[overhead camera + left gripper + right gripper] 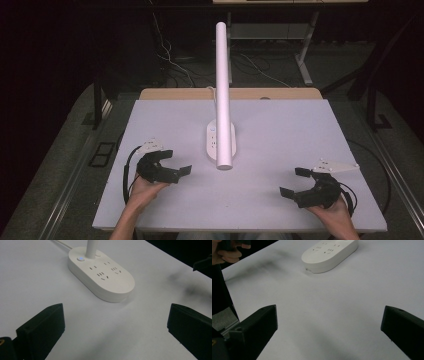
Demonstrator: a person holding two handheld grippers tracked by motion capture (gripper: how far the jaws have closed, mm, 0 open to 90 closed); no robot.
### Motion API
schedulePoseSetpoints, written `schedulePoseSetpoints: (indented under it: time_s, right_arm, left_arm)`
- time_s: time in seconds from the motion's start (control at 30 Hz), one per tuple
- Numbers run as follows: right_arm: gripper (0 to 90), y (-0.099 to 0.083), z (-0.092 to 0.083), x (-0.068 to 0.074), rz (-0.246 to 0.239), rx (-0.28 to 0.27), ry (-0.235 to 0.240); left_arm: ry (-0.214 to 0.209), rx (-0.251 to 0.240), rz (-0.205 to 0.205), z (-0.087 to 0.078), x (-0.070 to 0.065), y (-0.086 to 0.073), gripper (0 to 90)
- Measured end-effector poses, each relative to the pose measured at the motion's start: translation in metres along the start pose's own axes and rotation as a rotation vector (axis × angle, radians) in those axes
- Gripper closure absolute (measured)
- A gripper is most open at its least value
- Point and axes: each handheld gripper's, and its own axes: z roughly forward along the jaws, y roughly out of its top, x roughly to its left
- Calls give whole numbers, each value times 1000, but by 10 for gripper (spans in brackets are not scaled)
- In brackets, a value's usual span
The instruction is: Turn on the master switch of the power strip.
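Desk surface is white and nearly bare, with a white oval power strip lying near its middle. From the strip's far end a white pole rises toward the high camera, so that its round end covers the strip's near part in the high view. A small lit button sits on the strip's top beside the base of the pole, and several socket openings lie along the rest of the top. A white cord leaves the strip's far end across the desk.

The left tool is held in the person's left hand at the near left of the desk, its jaws spread wide with nothing between them. In the left gripper view the strip lies ahead of the jaws, well apart from them, and only bare desk lies between the two black tips.

The right tool is held in the right hand at the near right, and its jaws are likewise spread wide and empty. In the right gripper view the strip lies farther off toward the upper part of the frame. Both tools point inward toward the strip, and neither touches it.
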Motion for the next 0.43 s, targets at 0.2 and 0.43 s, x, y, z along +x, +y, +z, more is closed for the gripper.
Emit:
schedulePoseSetpoints:
  time_s: [0.2,0.43]
  right_arm:
    - [2,0,-1,-1,7,-8,0]
    - [2,0,-1,-1,11,-8,2]
  left_arm:
    - [-26,0,-7,-4,-9,-10,9]
    - [-57,11,-13,-7,-15,-20,9]
